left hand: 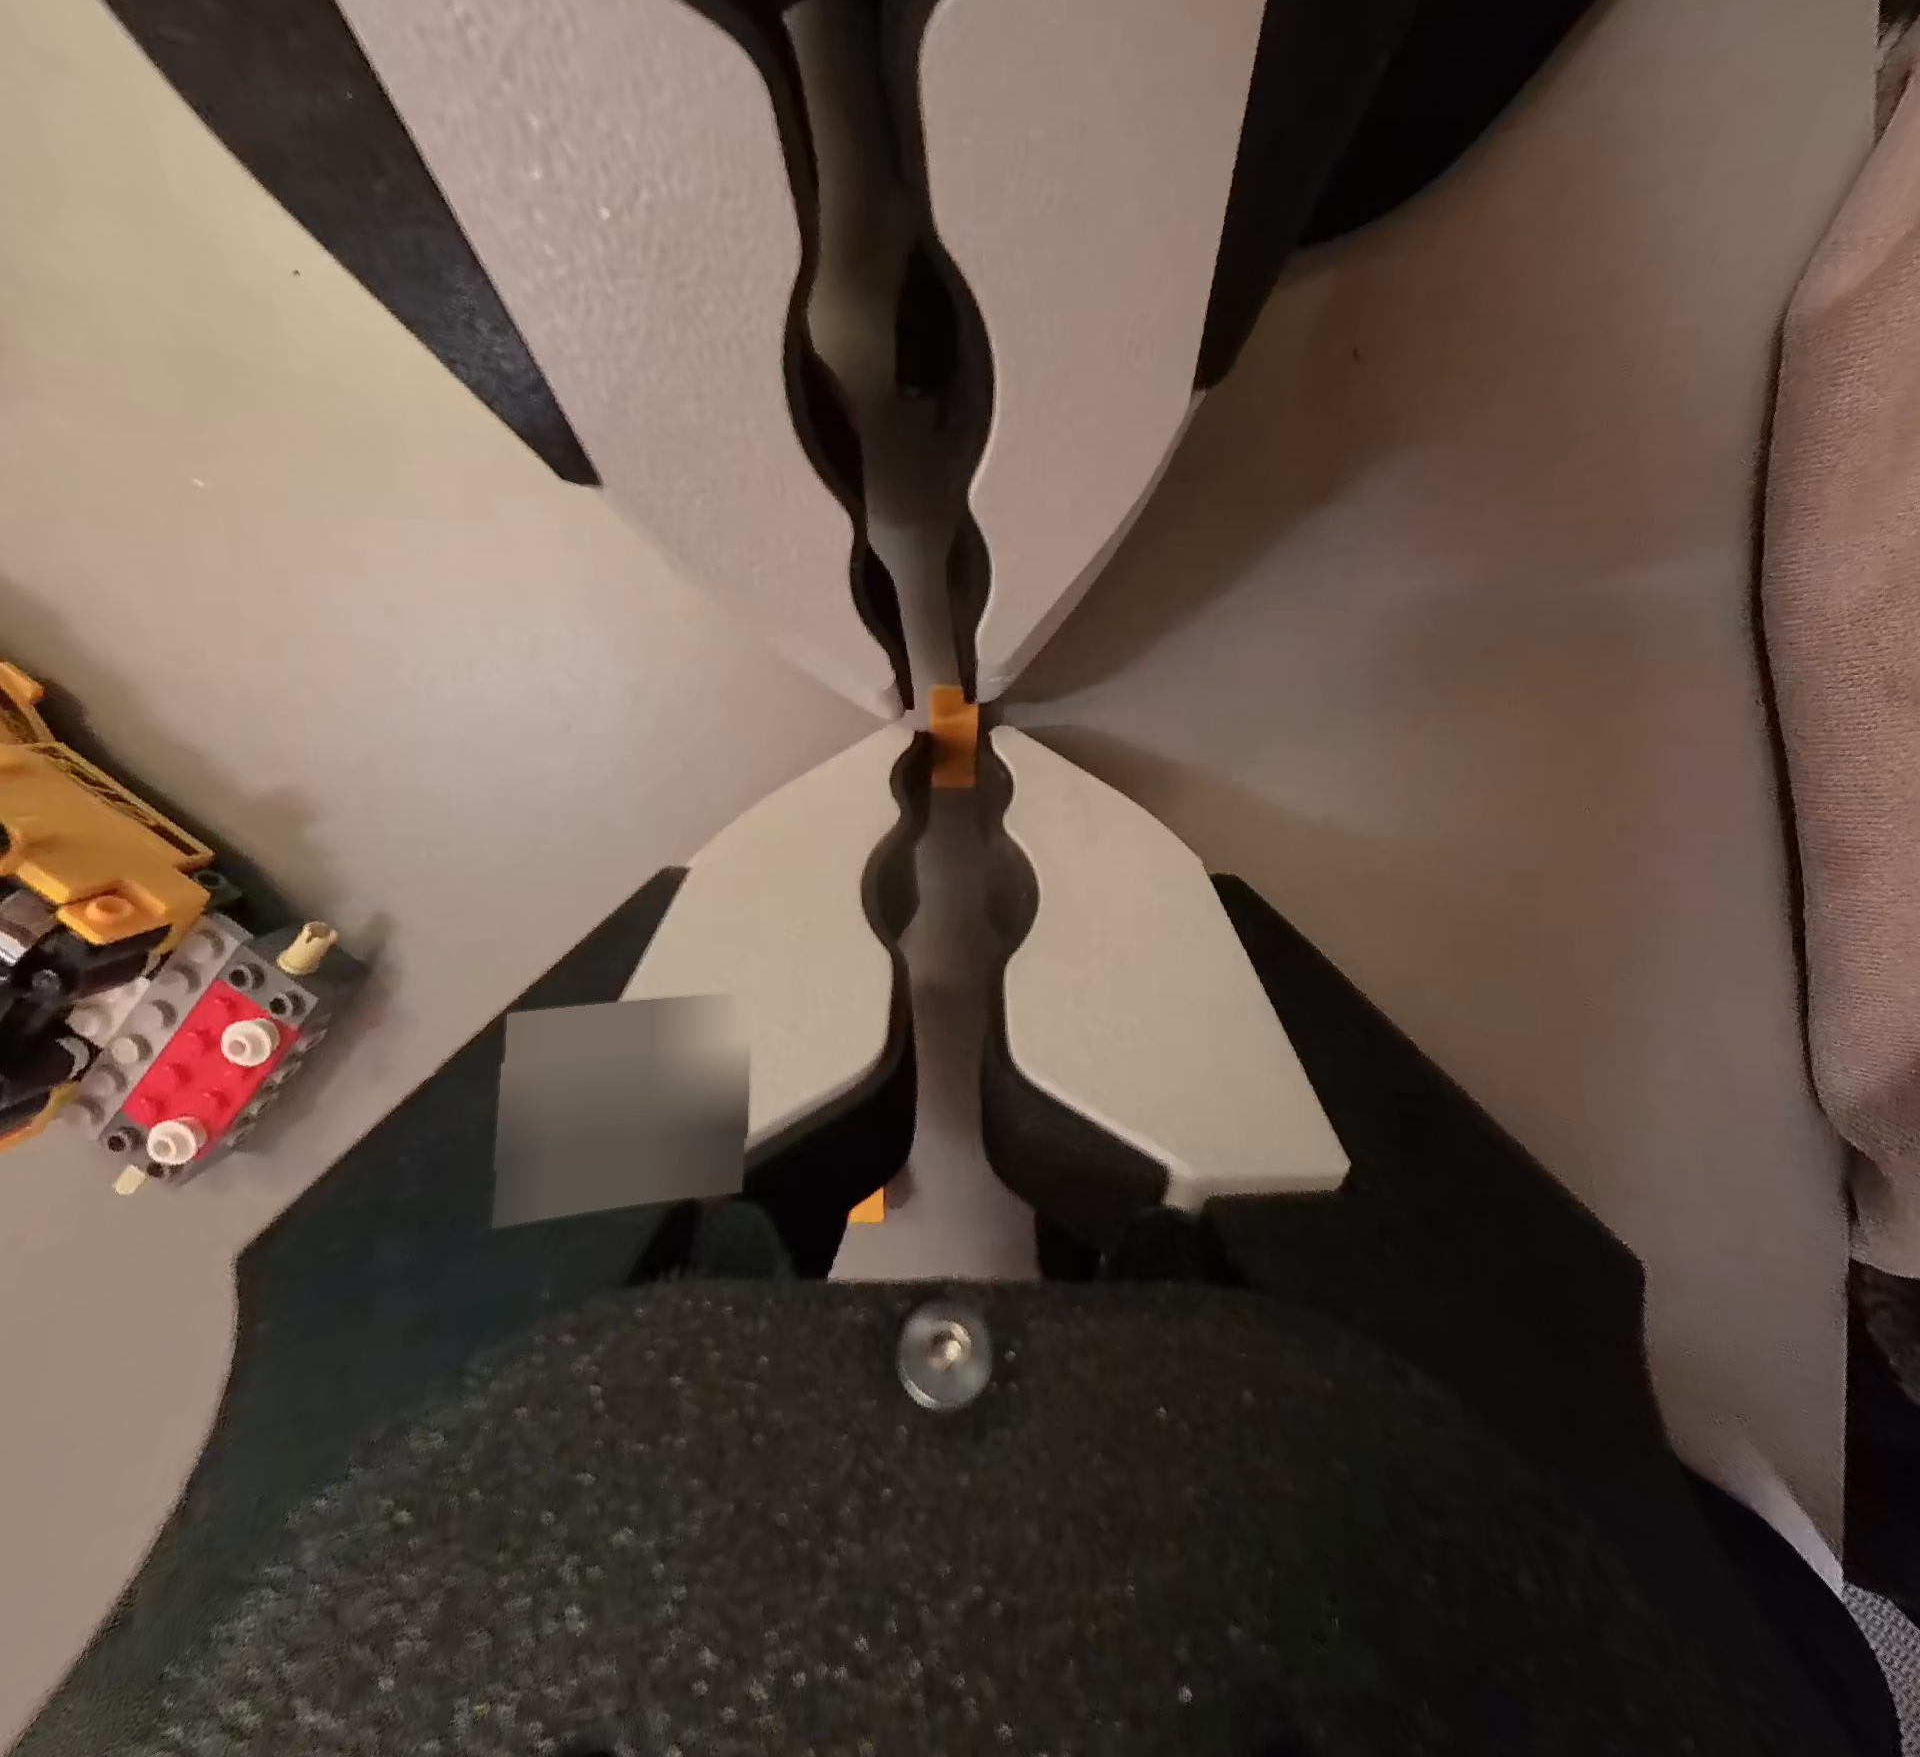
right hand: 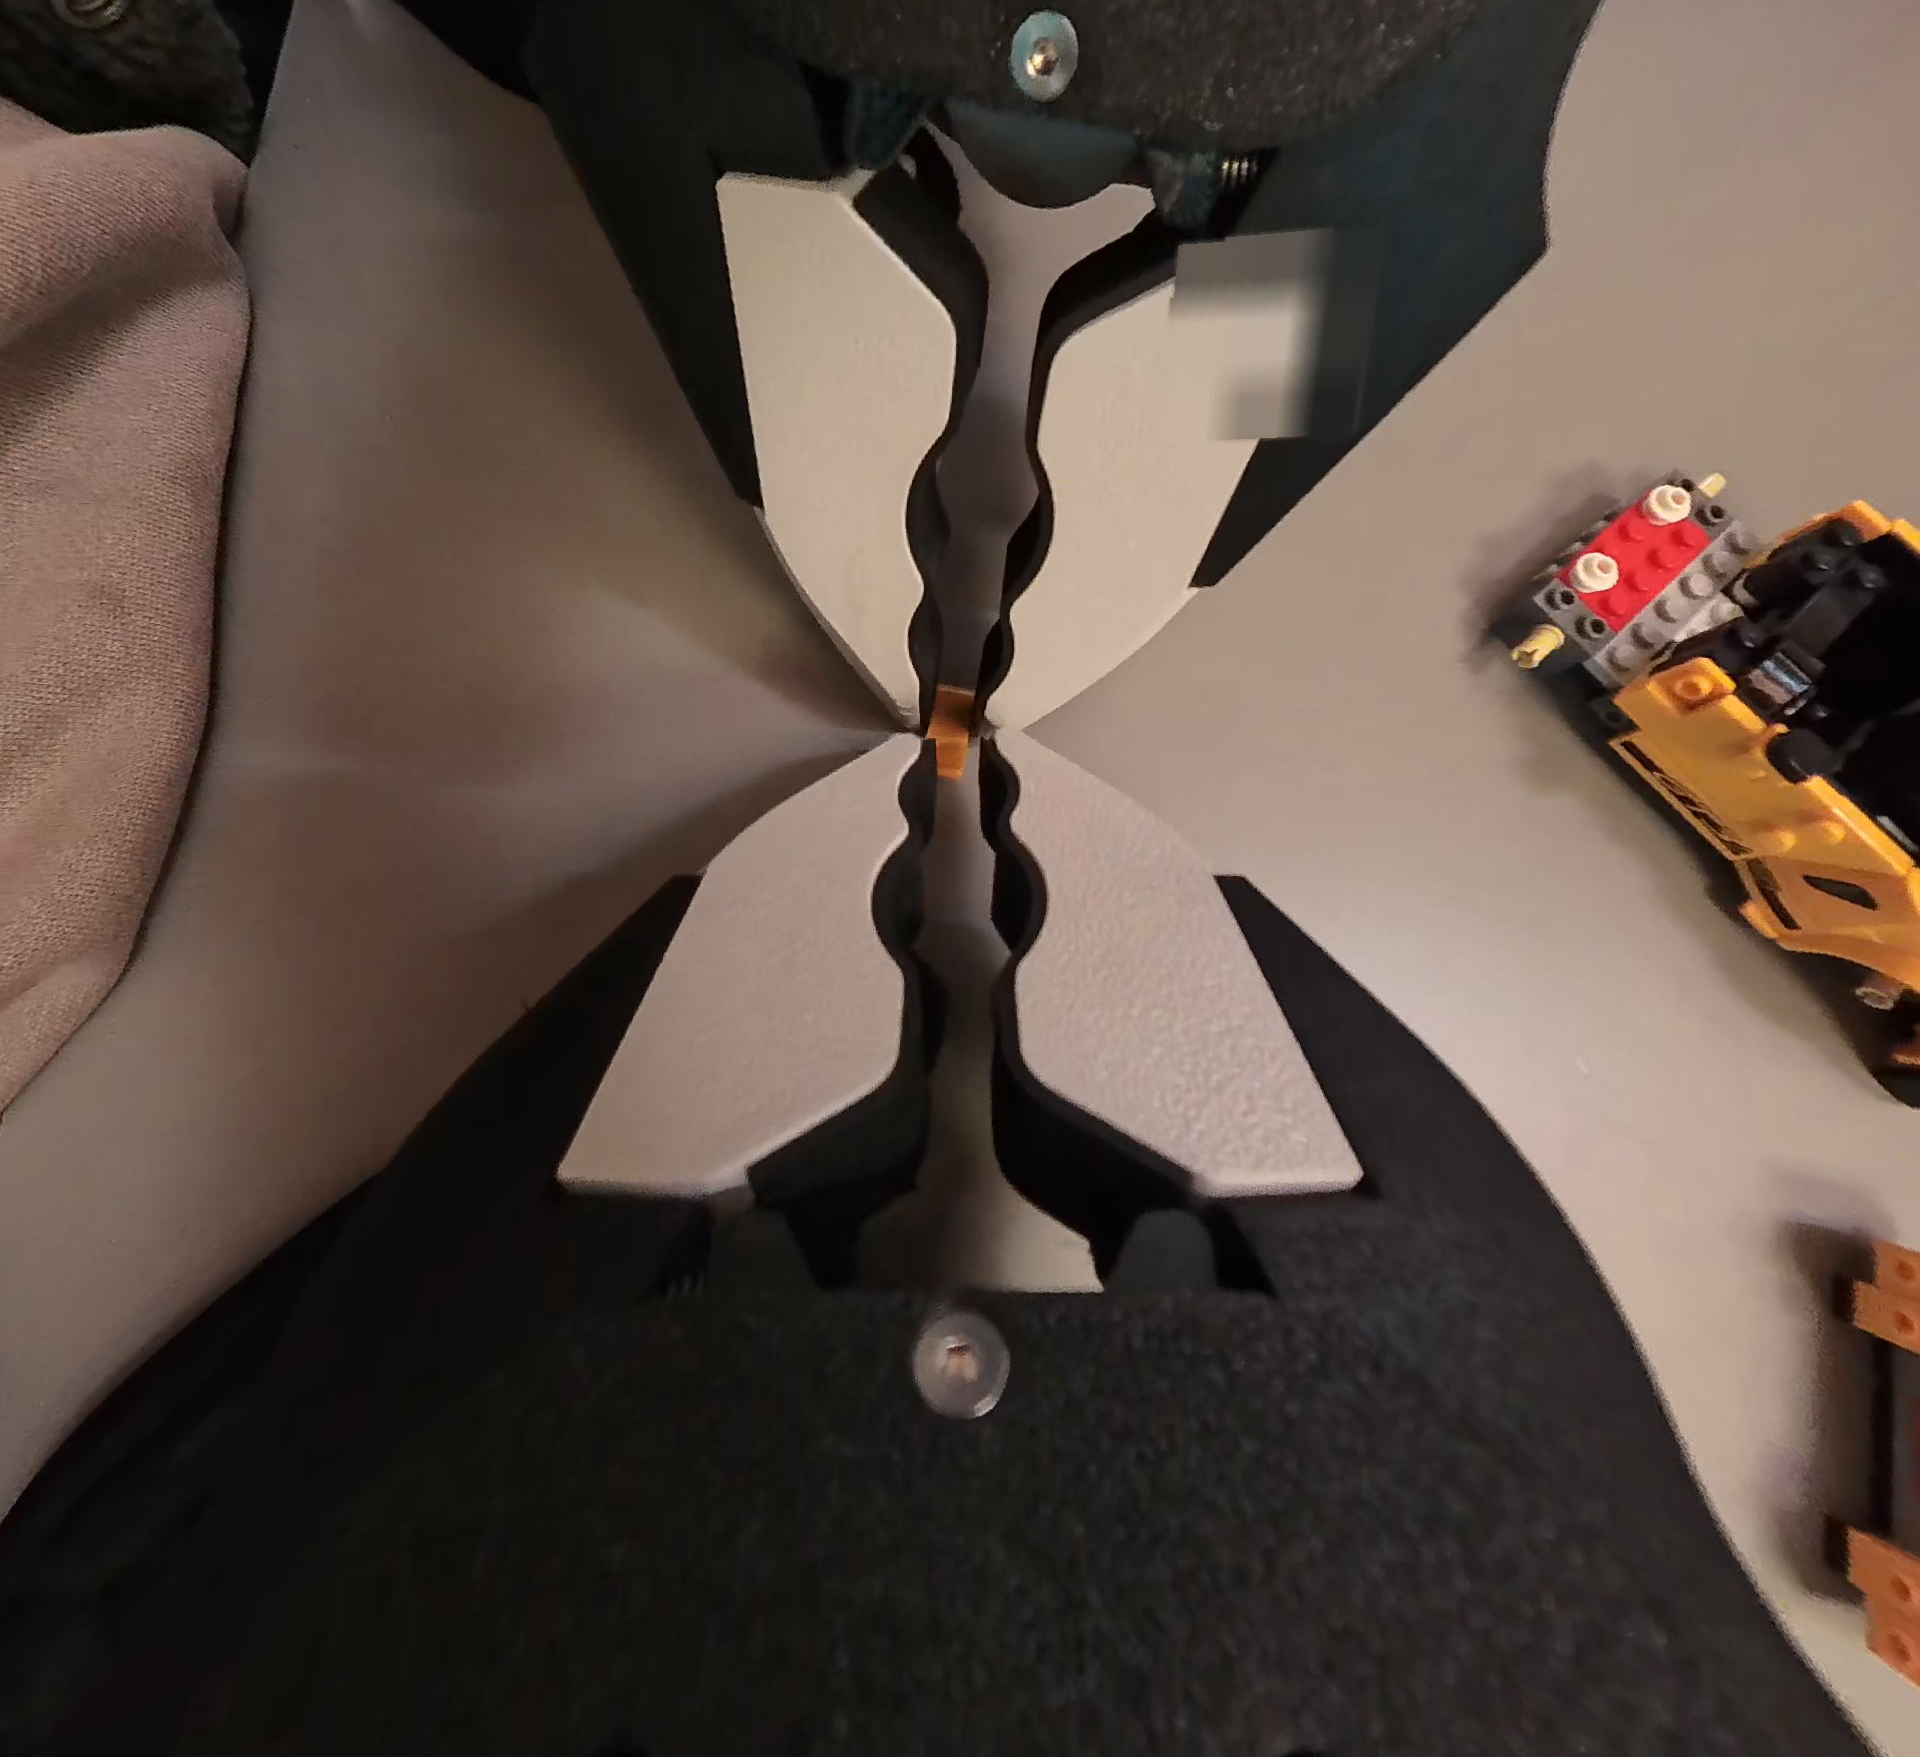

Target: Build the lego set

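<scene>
- Orange is what I see at the centre of both wrist views: a small orange Lego piece pinched between two grippers that meet tip to tip.
- My left gripper reaches up from 6 o'clock in its own view, fingers nearly closed, gripping the piece's lower end.
- My right gripper does likewise in its view, jaws almost together, clamped on the same piece; the opposing gripper comes down from 12 o'clock.
- Partly built yellow-and-black Lego vehicle, with a red plate on a grey base, rests on the pale table at 3 o'clock, well apart.
- Brown Lego pieces lie at 4 o'clock.
- Beige fabric sits at 9 o'clock.
</scene>
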